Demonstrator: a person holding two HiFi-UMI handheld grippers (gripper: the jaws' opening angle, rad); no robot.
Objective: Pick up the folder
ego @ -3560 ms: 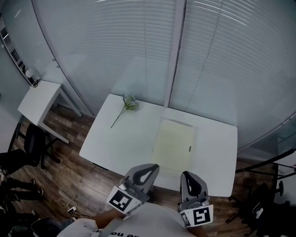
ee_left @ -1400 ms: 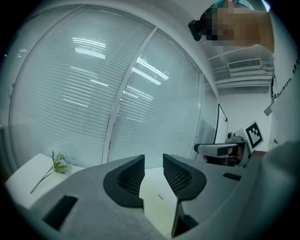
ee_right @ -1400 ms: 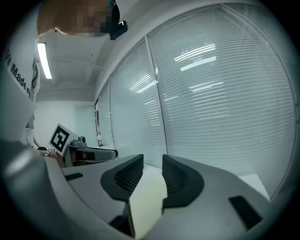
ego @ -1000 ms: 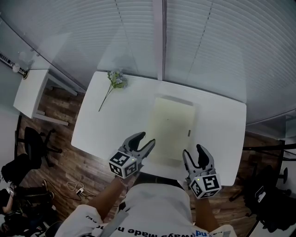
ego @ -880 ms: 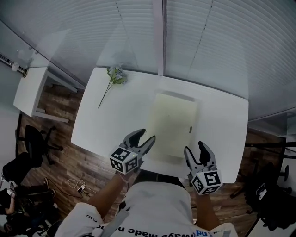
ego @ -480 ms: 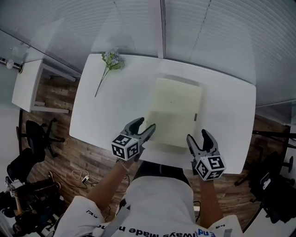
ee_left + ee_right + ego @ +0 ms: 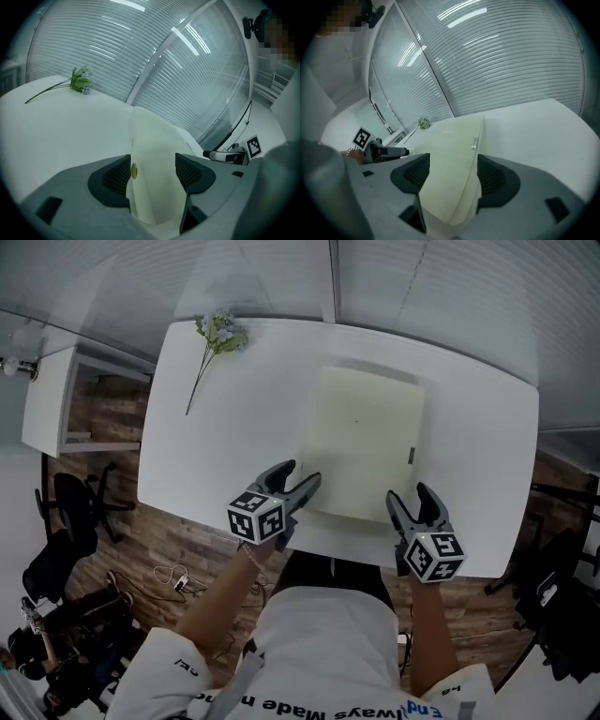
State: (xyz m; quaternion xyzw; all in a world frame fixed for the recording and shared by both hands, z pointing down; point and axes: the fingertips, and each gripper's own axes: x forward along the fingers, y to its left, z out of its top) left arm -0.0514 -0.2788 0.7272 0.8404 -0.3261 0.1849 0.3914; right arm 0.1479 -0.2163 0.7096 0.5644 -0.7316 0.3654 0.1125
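Low in the head view, your grey left gripper [image 7: 302,474] and grey right gripper [image 7: 411,495] tilt forward and down. Their jaws have just been opening wide, and the pale yellow folder [image 7: 366,442] shows between them, unpressed.

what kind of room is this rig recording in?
Probably an office or meeting room: a white table, slatted blinds along the wall behind it, and a black office chair near a second white desk.
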